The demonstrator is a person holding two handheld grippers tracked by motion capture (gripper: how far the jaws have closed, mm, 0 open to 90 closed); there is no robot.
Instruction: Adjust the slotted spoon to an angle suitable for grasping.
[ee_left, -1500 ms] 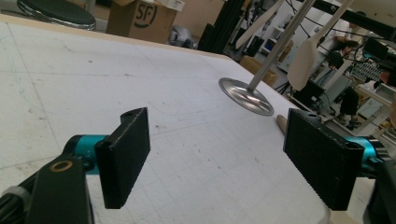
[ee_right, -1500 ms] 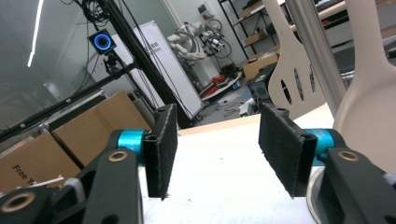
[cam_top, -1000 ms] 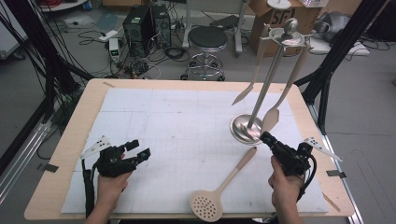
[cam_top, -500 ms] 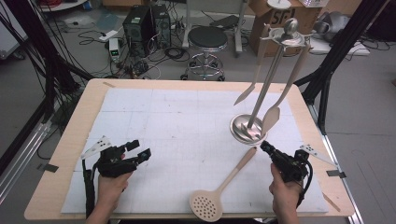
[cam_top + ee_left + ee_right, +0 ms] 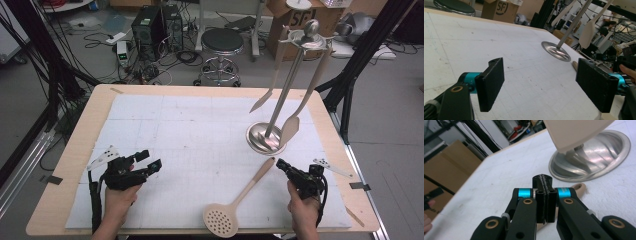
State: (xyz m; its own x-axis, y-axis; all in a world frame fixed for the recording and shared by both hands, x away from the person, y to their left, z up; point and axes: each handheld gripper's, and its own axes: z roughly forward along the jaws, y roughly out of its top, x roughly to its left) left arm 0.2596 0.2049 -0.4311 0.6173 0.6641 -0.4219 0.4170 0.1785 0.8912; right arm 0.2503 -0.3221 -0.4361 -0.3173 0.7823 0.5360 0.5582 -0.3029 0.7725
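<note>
Since the earlier pictures, the right gripper (image 5: 280,164) has come down and toward the near edge of the desk (image 5: 75,145), and its jaws have just been closing with nothing between them. The left gripper (image 5: 150,161) has stayed where it was.

In the high view, the skimmer spoon (image 5: 235,202) lies flat on the white mat (image 5: 190,125) near the near edge of the desk, right of the middle. Its round bowl with holes points to the near edge. Its handle end points to the far right corner. The right gripper's tips are just beside that handle end; I cannot tell if they touch it. The metal stand (image 5: 287,92) is upright near the right edge. Two pale tools hang from it. The left gripper rests by the near left corner, well apart from the spoon.

In the left gripper view, its two black jaws stand wide apart and grip nothing. The right jaw hides most of the spoon handle. The stand's top is cut off.

In the right gripper view, the jaws are pressed shut together and hold nothing. The spoon handle's end (image 5: 578,188) peeks out just behind them; the rest is hidden. A hanging pale tool (image 5: 574,132) is cut off at the top, in front of the stand's shiny base (image 5: 599,157).
</note>
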